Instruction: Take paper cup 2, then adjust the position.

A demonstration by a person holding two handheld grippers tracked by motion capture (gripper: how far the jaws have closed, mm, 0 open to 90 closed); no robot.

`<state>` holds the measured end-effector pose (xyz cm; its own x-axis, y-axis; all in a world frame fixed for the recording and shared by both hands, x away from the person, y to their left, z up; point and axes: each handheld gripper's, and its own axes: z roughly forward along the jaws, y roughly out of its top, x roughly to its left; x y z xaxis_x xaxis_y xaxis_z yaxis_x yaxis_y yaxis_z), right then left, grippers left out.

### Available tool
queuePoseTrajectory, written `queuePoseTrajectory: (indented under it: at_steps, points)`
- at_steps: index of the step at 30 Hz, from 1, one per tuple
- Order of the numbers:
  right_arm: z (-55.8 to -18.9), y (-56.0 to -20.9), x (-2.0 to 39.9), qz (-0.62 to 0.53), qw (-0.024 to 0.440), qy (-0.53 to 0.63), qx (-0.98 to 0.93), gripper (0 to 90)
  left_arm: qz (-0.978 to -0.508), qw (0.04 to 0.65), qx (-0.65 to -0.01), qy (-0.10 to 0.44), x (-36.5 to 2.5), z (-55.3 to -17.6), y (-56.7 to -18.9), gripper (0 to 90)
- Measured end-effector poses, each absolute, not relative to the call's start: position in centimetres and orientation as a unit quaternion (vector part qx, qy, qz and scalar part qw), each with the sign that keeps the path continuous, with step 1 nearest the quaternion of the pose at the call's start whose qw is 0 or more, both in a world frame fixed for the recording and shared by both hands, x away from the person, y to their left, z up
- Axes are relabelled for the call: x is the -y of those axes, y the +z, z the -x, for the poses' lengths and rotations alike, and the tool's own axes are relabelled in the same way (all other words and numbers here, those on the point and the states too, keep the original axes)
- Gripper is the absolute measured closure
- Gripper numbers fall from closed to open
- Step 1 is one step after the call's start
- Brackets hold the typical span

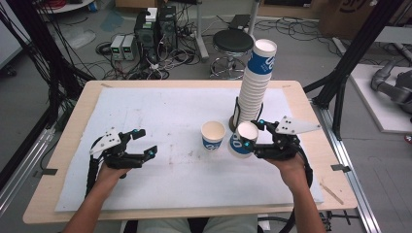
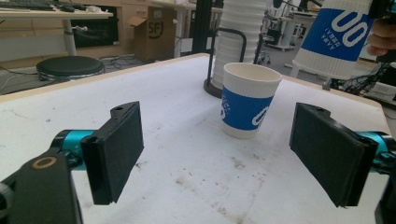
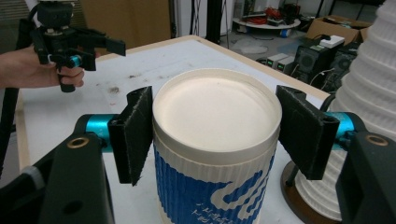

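Note:
A white and blue paper cup hangs tilted above the table, and my right gripper is shut on it. In the right gripper view both black pads flank this cup just below its rim. A second paper cup stands upright on the white mat, just left of the held one. Behind them a tall stack of cups leans in a black holder. My left gripper hovers open and empty over the mat's left part. Its view looks across at the standing cup.
The white mat covers most of the wooden table. A stool, computer boxes and cables lie on the floor beyond the far edge. Black frame posts rise at the right.

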<state>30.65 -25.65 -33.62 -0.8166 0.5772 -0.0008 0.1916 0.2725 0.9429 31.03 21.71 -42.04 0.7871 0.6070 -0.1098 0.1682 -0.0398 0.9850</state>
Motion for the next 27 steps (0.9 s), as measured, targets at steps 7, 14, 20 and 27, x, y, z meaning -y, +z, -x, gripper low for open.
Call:
queuePoseTrajectory:
  at_steps: [7, 14, 20, 27]
  points:
    - [-30.6, -33.5, 25.2, -0.242, 0.172, 0.554, -0.778, 31.9, -0.697, 0.642, -0.276, 0.164, -21.7, -31.1, -41.9, 15.0]
    - [-30.6, -33.6, 24.0, -0.227, 0.165, 0.551, -0.785, 31.9, -0.698, 0.649, -0.259, 0.156, -21.4, -30.8, -41.5, 15.0]
    - [-30.7, -33.8, 23.3, -0.219, 0.151, 0.556, -0.788, 31.9, -0.705, 0.652, -0.240, 0.142, -20.7, -30.4, -41.3, 15.1]
    - [-30.8, -34.4, 21.7, -0.199, 0.134, 0.560, -0.793, 31.9, -0.710, 0.658, -0.214, 0.130, -19.6, -29.8, -40.8, 15.1]
